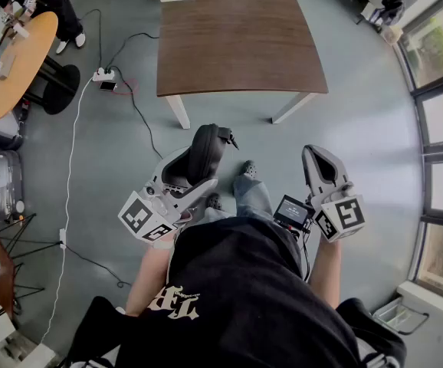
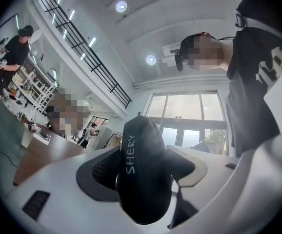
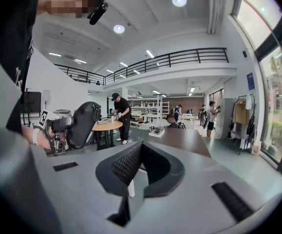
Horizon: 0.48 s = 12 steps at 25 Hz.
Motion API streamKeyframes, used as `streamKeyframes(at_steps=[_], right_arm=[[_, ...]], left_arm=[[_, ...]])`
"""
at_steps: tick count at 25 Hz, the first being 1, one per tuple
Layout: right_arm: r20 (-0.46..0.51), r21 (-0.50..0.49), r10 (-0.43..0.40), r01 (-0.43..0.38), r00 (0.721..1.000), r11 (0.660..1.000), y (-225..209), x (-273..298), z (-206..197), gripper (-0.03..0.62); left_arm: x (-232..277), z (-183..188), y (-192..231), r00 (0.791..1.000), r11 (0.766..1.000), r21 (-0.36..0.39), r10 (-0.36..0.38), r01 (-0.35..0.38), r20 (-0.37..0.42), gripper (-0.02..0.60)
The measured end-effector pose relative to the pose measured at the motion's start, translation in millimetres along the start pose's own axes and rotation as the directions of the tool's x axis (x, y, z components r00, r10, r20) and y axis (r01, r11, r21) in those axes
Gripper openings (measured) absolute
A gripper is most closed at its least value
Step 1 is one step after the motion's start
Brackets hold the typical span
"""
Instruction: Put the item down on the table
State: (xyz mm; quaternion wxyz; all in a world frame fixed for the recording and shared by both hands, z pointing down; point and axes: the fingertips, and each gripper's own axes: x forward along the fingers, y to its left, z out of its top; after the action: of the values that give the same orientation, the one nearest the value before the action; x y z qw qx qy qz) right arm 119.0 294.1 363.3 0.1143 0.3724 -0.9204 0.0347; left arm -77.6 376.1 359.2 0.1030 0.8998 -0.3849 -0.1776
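The black zip case, with SHERY printed along its side, is up in the air, clamped in the left gripper above the grey floor in front of the person's feet. It is not over the table yet. In the left gripper view, the jaws are spread wide around the case's rounded body, one pad on each flank, and its end sticks out beyond them. The right gripper hangs beside it to the right, carrying nothing, its tips drawn together.

The brown table lies straight ahead, its near edge well apart from the case. The case's long axis runs away from the person, with the zip-pull end nearest that edge. Since the left gripper has the load, setting it down looks like a forward carry over the near edge, then a lowering onto the bare wood.
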Motion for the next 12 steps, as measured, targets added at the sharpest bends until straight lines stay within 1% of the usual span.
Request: streamKeyframes(at_steps=[4, 7, 12], right_arm=[[0.0, 0.007, 0.006, -0.006, 1.0, 1.0, -17, 15, -4, -0.012], [0.005, 0.006, 0.013, -0.013, 1.0, 1.0, -37, 33, 2, -0.012], [0.022, 0.011, 0.027, -0.027, 0.999, 1.0, -71, 64, 14, -0.012]], left_arm=[[16, -2, 10, 1.0, 1.0, -0.011, -0.001, 0.001, 0.002, 0.302], [35, 2, 22, 1.0, 1.0, -0.015, 0.011, -0.011, 0.007, 0.302], [74, 9, 41, 1.0, 1.0, 0.007, 0.005, -0.005, -0.004, 0.303]])
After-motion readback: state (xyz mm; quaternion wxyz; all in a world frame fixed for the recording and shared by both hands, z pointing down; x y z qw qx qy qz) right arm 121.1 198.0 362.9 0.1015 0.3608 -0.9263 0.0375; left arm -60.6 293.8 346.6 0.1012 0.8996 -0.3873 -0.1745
